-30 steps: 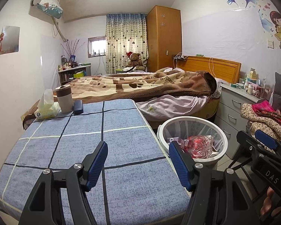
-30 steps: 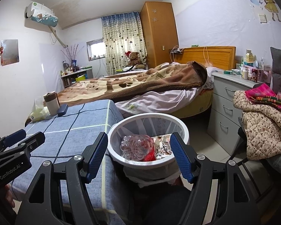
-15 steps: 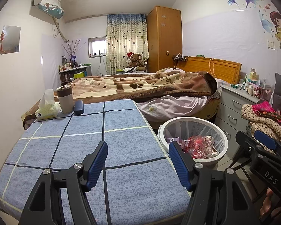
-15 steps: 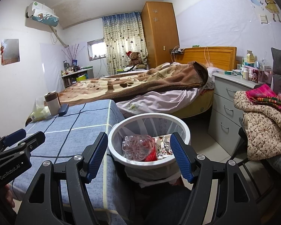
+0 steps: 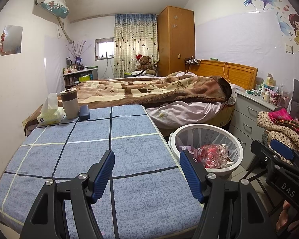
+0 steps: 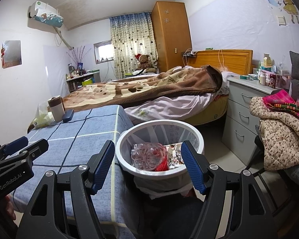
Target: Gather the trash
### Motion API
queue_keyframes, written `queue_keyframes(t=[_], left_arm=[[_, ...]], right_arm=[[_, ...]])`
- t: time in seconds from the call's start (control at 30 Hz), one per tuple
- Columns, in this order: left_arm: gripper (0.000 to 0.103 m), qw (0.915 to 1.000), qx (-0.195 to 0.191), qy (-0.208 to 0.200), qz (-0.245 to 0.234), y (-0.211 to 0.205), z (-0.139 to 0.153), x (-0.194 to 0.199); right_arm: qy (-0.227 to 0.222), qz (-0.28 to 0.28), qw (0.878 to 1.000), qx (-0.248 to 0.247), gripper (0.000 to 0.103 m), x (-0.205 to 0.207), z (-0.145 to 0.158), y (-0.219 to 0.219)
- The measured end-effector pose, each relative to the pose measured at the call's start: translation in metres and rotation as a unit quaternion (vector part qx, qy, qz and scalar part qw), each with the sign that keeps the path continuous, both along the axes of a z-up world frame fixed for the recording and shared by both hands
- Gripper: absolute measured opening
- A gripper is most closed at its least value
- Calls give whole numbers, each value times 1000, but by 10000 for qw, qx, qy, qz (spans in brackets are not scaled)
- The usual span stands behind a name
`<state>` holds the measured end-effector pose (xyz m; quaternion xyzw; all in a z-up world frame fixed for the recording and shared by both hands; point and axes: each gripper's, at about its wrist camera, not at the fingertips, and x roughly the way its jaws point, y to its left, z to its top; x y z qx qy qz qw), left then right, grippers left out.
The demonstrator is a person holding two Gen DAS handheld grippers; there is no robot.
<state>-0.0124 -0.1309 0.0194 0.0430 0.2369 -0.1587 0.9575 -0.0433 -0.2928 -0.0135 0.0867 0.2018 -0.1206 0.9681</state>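
A white trash bin point(image 5: 234, 166) point(image 6: 129, 164) with a clear liner stands on the floor beside the table. Inside lie a crushed clear plastic bottle point(image 5: 214, 156) point(image 6: 148, 156) with red on it and scraps of paper. My left gripper point(image 5: 146, 170) hovers open over the blue checked tablecloth point(image 5: 85, 159), nothing between its blue pads. My right gripper point(image 6: 148, 163) hangs open just above the near side of the bin, empty too. Each gripper shows at the edge of the other's view.
A tissue pack point(image 5: 49, 115), a lidded cup point(image 5: 69, 103) and a dark case point(image 5: 84, 112) stand at the table's far left. A bed with a brown blanket point(image 5: 159, 91) lies beyond. Grey drawers point(image 6: 243, 115) and a chair piled with quilted clothes point(image 6: 283, 137) are on the right.
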Motion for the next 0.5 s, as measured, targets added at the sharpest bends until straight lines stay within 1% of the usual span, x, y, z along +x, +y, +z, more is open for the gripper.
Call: queue_keyframes(t=[0.5], left_arm=[[68,10000,-35,38,31,4,0,4]], right_arm=[[33,32,10000,0,70,4,-2,3]])
